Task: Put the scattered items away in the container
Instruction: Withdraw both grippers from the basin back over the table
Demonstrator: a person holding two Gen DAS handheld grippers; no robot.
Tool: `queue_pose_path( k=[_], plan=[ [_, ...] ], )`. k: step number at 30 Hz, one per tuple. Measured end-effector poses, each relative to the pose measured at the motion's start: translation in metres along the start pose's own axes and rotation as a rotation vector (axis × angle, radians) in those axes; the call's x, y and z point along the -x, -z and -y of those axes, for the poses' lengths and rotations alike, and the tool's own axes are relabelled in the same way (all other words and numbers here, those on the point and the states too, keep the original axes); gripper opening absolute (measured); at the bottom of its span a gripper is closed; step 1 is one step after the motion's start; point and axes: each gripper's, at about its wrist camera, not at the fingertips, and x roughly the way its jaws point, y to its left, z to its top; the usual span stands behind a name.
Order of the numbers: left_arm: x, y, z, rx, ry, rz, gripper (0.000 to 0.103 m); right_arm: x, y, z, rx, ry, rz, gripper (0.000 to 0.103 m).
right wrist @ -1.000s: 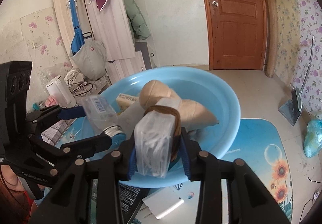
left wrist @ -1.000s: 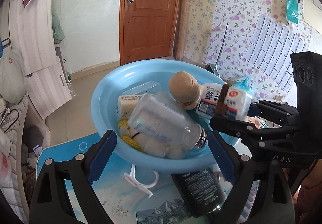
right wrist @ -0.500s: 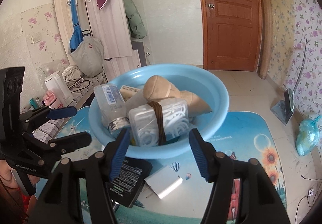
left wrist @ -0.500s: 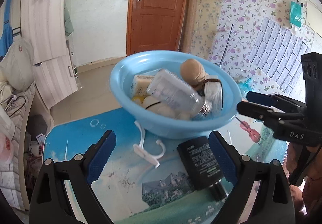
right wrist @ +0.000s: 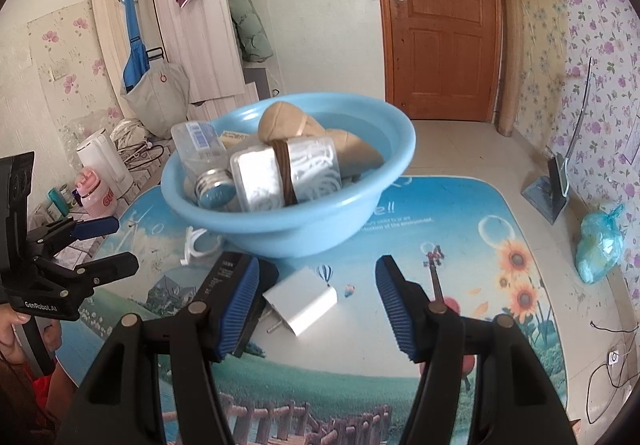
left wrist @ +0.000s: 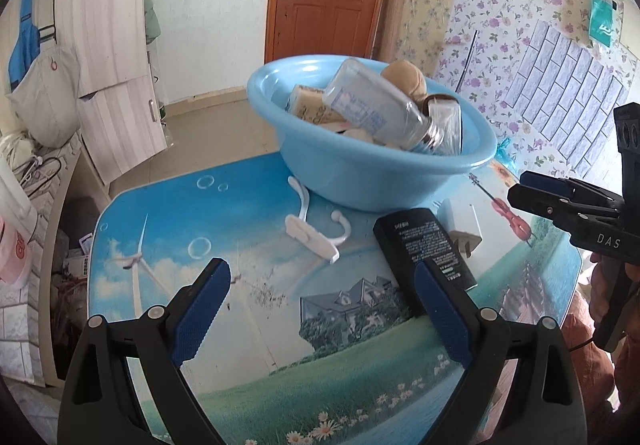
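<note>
A light blue basin (left wrist: 372,181) (right wrist: 304,225) stands on the picture-printed table and holds a clear jar (left wrist: 372,109), a tan plush toy (right wrist: 288,123), a clear box bound with a brown band (right wrist: 286,173) and other items. On the table in front of it lie a black tube (left wrist: 424,249), a white charger plug (right wrist: 302,303) (left wrist: 460,225) and a white plastic hook (left wrist: 316,229). My left gripper (left wrist: 320,317) is open and empty, back from the basin. My right gripper (right wrist: 316,305) is open and empty, its fingers astride the charger.
The table (left wrist: 248,325) is small with rounded edges; floor lies beyond. A cupboard (right wrist: 180,5) and kettle (right wrist: 104,161) stand to the left, a brown door (right wrist: 440,21) behind, a dustpan (right wrist: 556,185) and blue bag (right wrist: 600,245) on the floor at right.
My right gripper has let go of the banded clear box into the basin and opened. Both grippers have drawn back from the basin toward the near table edge.
</note>
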Motion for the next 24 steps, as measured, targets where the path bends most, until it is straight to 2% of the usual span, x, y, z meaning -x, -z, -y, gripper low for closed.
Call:
queue_pose_path(
  k=[10, 21, 24],
  plan=[
    [-0.009, 0.006, -0.005, 0.013, -0.003, -0.027, 0.094, -0.008, 0.012, 0.001, -0.011, 0.005, -0.036, 0.061],
    [-0.023, 0.010, -0.010, 0.013, -0.013, -0.061, 0.094, -0.022, 0.018, -0.003, -0.011, 0.002, -0.072, 0.066],
    [-0.029, 0.010, -0.012, 0.011, -0.024, -0.074, 0.094, -0.027, 0.021, -0.004, -0.022, 0.014, -0.079, 0.081]
  ],
)
